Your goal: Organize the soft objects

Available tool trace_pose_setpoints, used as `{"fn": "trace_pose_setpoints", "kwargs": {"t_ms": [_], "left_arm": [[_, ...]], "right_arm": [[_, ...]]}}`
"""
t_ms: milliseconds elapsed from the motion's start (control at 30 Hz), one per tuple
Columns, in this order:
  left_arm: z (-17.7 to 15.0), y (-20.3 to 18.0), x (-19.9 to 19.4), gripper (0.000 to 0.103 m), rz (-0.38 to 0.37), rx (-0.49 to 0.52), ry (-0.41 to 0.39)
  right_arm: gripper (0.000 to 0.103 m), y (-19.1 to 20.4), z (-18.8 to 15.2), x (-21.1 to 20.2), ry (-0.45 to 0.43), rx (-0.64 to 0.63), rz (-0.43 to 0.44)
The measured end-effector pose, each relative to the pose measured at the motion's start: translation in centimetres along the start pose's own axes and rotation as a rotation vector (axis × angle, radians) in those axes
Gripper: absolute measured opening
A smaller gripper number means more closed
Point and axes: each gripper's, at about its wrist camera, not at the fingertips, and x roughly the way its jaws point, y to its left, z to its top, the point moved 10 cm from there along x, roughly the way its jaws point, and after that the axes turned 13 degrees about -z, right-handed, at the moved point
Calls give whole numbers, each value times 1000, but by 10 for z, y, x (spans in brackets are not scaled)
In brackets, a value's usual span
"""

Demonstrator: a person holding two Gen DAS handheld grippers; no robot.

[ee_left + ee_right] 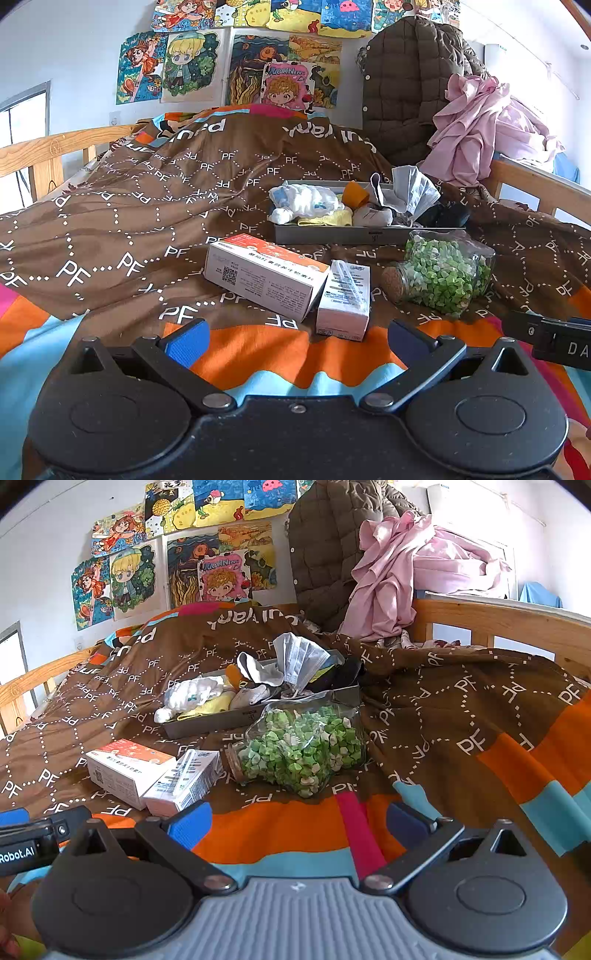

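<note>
1. Left gripper [295, 339], black frame with blue finger pads: jaws spread wide, nothing between them, low over the orange and light-blue stripes of the bed cover.
2. Right gripper [297, 821], same build with a grey ribbed body: jaws also spread wide and empty, over the orange, pink and blue stripes.
3. Brown quilt with white dotted "PF" pattern [129, 206] covers the bed; wooden bed rails [40, 155] on both sides.
4. Shallow grey rectangular tray [325, 234] sits on the quilt, well ahead of both grippers.
5. Soft items are piled in the tray: white bundled cloth with blue marks [304, 201], pale yellow knit piece [330, 218], orange fabric piece [354, 195], grey-white sock [371, 216], crumpled pale-blue face masks [415, 192] sticking up at the right end.
6. Dark fabric [447, 216] at the tray's right end; can't tell what it is.
7. White-and-orange cardboard box [264, 275] lies flat near the tray, a smaller white carton [345, 299] touching its right end.
8. Clear glass jar of green folded paper stars with cork stopper [443, 273] lies on its side, just right of the cartons.
9. Brown quilted jacket [410, 85] and pink cloth heap [476, 125] at the far right corner; colourful drawings [229, 66] on the wall.
</note>
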Motion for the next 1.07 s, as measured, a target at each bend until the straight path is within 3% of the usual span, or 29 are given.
{"fn": "trace_pose_setpoints", "kwargs": {"t_ms": [733,1067], "left_arm": [[-5,4,0,102,80,36,43],[-5,1,-2,102,64,46,40]], "right_arm": [[103,2,-4,2,17,-9,-8],[103,5,-5,1,24,-17,-7]]}}
